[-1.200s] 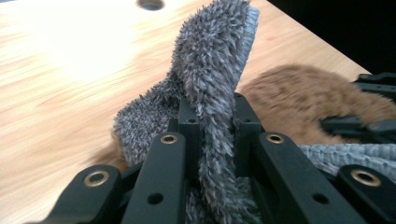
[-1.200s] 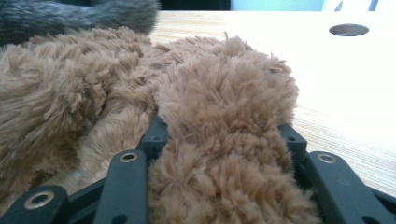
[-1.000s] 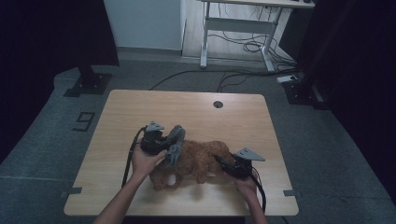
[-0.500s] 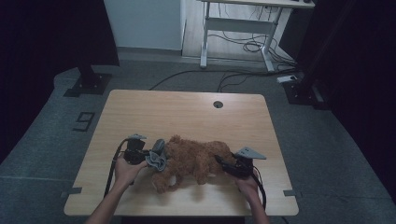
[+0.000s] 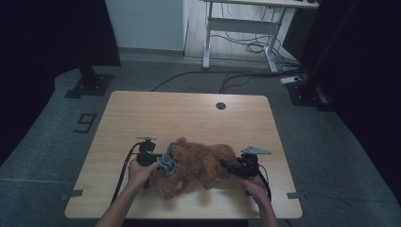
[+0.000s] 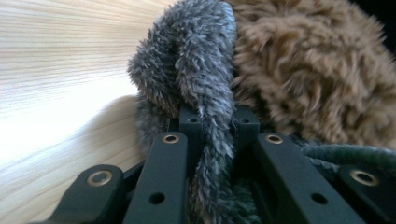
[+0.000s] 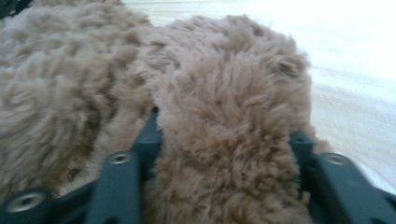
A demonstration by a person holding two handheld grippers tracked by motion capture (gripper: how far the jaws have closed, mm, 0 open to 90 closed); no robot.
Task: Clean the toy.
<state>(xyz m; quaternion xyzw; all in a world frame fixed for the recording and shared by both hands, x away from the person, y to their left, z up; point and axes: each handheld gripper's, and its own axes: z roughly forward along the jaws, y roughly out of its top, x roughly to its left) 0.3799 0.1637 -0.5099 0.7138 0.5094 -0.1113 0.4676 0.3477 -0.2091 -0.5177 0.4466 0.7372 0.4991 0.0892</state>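
One brown plush bear [image 5: 203, 163], one grey furry cloth [image 5: 167, 163], one wooden table [image 5: 189, 113].

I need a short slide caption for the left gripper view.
Left gripper shut on grey fuzzy fabric beside the brown plush toy.

The teddy bear [image 5: 203, 163] is shaggy brown plush, the scarf [image 6: 196, 70] a softer grey pile that looks like fleece, the tongs' jaws matt black plastic with what seem brass-rimmed holes, and the surface [image 5: 189, 113] pale, smooth, faintly glossy wood grain.
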